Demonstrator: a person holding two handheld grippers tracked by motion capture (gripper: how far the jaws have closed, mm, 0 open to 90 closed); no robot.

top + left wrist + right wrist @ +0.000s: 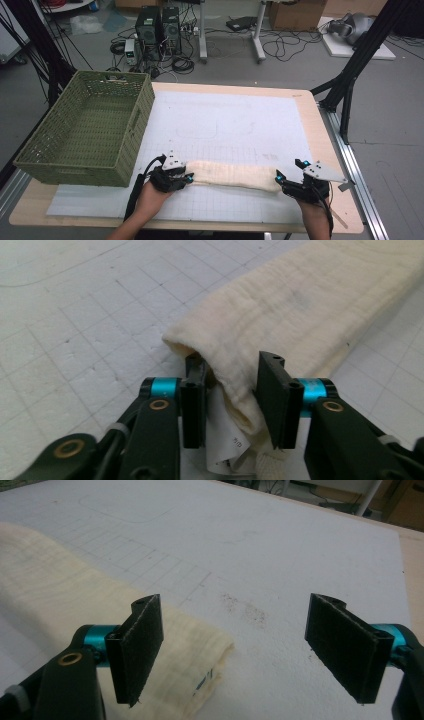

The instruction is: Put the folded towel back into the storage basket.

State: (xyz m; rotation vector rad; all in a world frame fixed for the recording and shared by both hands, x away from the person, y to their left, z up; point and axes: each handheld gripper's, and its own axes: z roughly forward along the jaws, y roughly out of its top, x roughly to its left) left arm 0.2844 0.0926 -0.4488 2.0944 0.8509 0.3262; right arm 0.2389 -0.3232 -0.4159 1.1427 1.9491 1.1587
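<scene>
High view shows your rolled cream towel (234, 175) lying across the near part of the white gridded mat (225, 125) on the counter (320, 130), with your left tongs (189, 177) at its left end and your right tongs (278, 176) at its right end. In the left gripper view, your left tongs (232, 400) have the folded end of the towel (300, 305) between the jaws, which stand narrow and close against the bunched cloth on both sides; a white label (225, 445) hangs out beneath the fold. Whether the pads really press the cloth is hard to tell, but they look clamped on it. In the right gripper view, your right tongs (250, 650) stand wide apart and grasp nothing: the towel's corner (190, 655) lies by one jaw and partly behind it, a blue-printed tag peeks from the hem, and the other jaw hangs over bare mat (250, 540), near a faint dark smudge (245, 610). Beside you to the left, the green woven basket (130, 130) sits on the counter's left edge, well apart from the towel and near your left hand (150, 197). Nothing lies between the towel and the basket. Beyond the counter, the floor carries computer towers (157, 30), loose cables (280, 47) and a cardboard box (295, 15); a black frame leg (350, 75) stands by the counter's right side.
</scene>
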